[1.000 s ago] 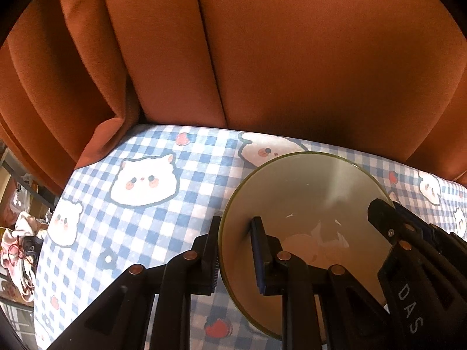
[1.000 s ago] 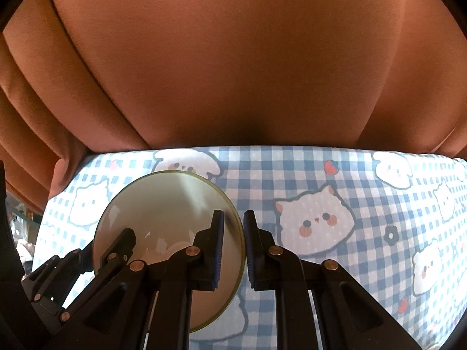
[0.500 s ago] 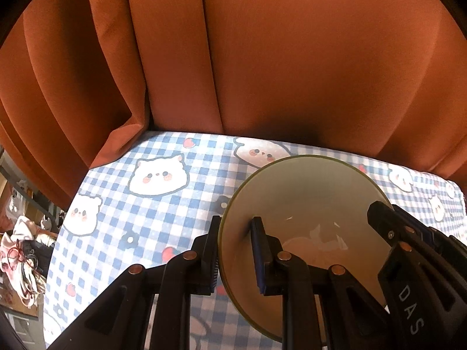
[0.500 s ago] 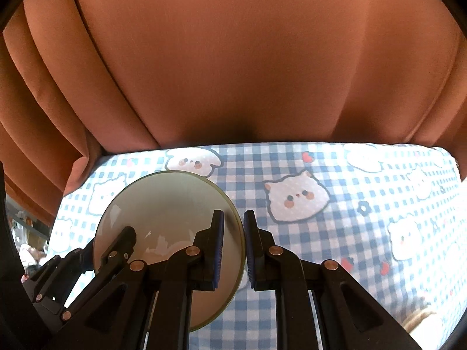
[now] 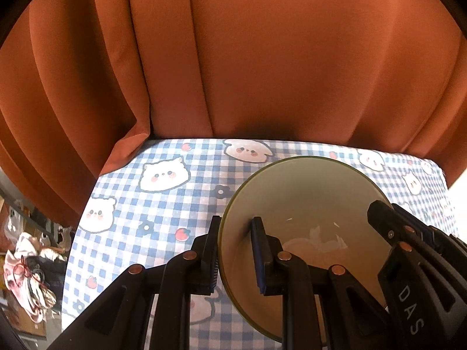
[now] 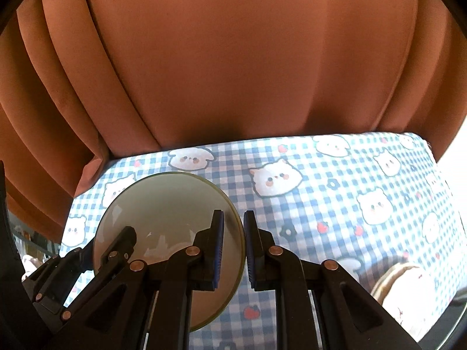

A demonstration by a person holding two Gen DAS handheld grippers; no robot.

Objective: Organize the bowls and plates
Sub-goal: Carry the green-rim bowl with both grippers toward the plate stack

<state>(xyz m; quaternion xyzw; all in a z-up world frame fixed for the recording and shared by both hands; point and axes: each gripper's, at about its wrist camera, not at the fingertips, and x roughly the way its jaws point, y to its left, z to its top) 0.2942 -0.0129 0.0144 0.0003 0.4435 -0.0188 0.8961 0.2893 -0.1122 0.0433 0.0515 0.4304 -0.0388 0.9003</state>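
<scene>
Bowl [image 5: 306,204]: pale cream, glossy, round, with a thin olive-coloured rim; held above the tablecloth [image 5: 163,204] between both grippers, its opening turned toward the cameras. Faint light reflections show on the inner base.

Surface: cloth-covered table, blue-and-white gingham printed with white cartoon animal faces, small red strawberries and dark flowers. The cloth lies flat and appears matte.

Room: a rust-orange curtain [image 5: 262,58] in heavy vertical folds fills the background and meets the far edge of the table. At lower left of the left wrist view, a jumble of fabric items [image 5: 26,277] lies beyond the table edge; detail unclear. At lower right of the right wrist view, a pale rounded object [image 6: 400,288] is partly visible; identity cannot be determined.

Left gripper [image 5: 236,256]: black, blue-padded fingers clenched on the bowl's left wall, one finger outside, one inside.

Right gripper [image 6: 233,250]: same construction, clamped on the opposite wall, rim between the pads.
</scene>
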